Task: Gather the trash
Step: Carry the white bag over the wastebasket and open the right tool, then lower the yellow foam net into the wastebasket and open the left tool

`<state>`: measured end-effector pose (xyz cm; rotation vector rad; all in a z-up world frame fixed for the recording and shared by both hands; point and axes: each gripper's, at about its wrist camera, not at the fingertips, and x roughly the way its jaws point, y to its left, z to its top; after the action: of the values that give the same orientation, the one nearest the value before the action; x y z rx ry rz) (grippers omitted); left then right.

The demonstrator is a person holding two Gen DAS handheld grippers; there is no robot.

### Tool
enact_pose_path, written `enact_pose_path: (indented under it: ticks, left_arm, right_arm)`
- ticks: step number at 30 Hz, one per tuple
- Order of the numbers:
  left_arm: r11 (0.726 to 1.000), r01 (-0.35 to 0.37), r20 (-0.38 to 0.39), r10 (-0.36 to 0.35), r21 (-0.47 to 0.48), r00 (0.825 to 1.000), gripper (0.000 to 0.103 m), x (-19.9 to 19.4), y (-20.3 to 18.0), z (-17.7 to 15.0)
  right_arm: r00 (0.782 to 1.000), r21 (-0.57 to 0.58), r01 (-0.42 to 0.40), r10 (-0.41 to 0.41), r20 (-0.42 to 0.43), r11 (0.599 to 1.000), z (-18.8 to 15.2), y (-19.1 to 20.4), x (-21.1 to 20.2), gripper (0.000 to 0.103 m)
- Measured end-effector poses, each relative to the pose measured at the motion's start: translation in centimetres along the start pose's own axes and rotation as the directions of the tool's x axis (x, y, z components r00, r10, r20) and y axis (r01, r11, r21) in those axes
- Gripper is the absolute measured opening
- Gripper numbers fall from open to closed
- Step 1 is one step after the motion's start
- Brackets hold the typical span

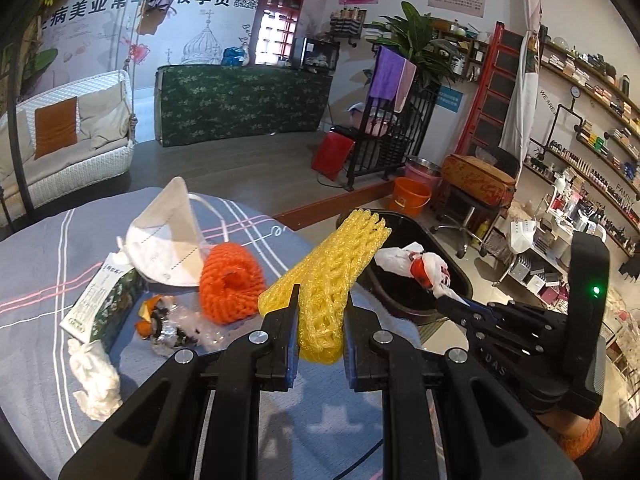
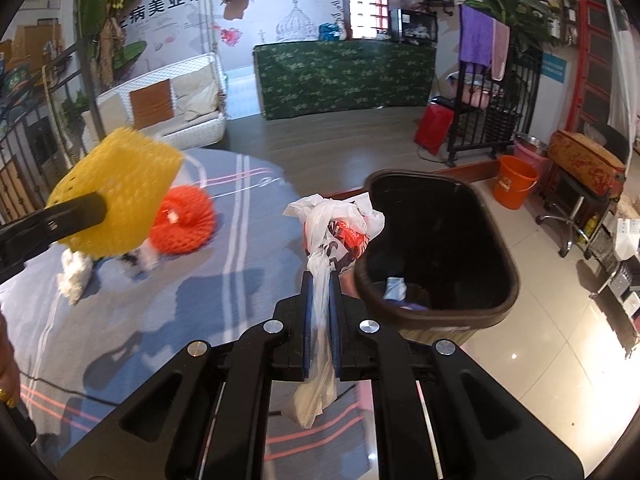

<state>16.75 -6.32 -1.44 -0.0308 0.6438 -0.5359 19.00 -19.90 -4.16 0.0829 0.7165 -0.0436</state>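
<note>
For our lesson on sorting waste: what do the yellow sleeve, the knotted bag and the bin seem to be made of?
Yellow sleeve: likely foam netting, matte, shown by its open mesh of soft, puffy strands.
Knotted bag: thin plastic film, slightly glossy, translucent and crinkled, with red print.
Bin: probably hard plastic, dark brown, with a smooth moulded rim and a faint sheen.

yellow foam net (image 1: 320, 280), orange foam net (image 1: 230, 284), white face mask (image 1: 168, 236), white bag with red print (image 2: 340, 236), dark brown bin (image 2: 436, 248), grey-blue tablecloth (image 1: 48, 280) with pink and white stripes
</note>
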Motion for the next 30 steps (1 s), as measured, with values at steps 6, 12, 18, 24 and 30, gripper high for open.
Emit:
enact_pose_path:
  ticks: [6,12,18,24,30]
  left_arm:
    - [0.999,0.043,-0.013,-0.043,0.008,0.999,0.018,1.6,-1.0,0.8]
    - [0.998,0.067,-0.032,-0.067,0.020,0.997,0.018,2.9,-2.0,1.3]
    - [0.994,0.095,-0.051,-0.093,0.044,0.994,0.018,4.2,-3.5,1.6]
    - [0.990,0.130,-0.089,-0.126,0.047,0.988,0.018,5.9,-4.6,1.8]
    - [0.986,0.154,-0.116,-0.147,0.057,0.982,0.018,8.0,-5.8,2.5]
  right_arm:
    - [0.998,0.035,0.063,-0.063,0.002,0.997,1.5,-3.3,2.1,0.008]
    - [0.991,0.104,0.122,-0.115,-0.064,0.987,2.0,-7.6,6.6,0.008]
    - [0.985,0.164,0.142,-0.123,-0.120,0.976,1.3,-10.0,10.0,0.011]
    - [0.980,0.197,0.185,-0.167,-0.104,0.963,0.7,-10.9,10.9,0.083]
    - [0.977,0.178,0.210,-0.202,-0.063,0.961,0.6,-10.9,8.9,0.083]
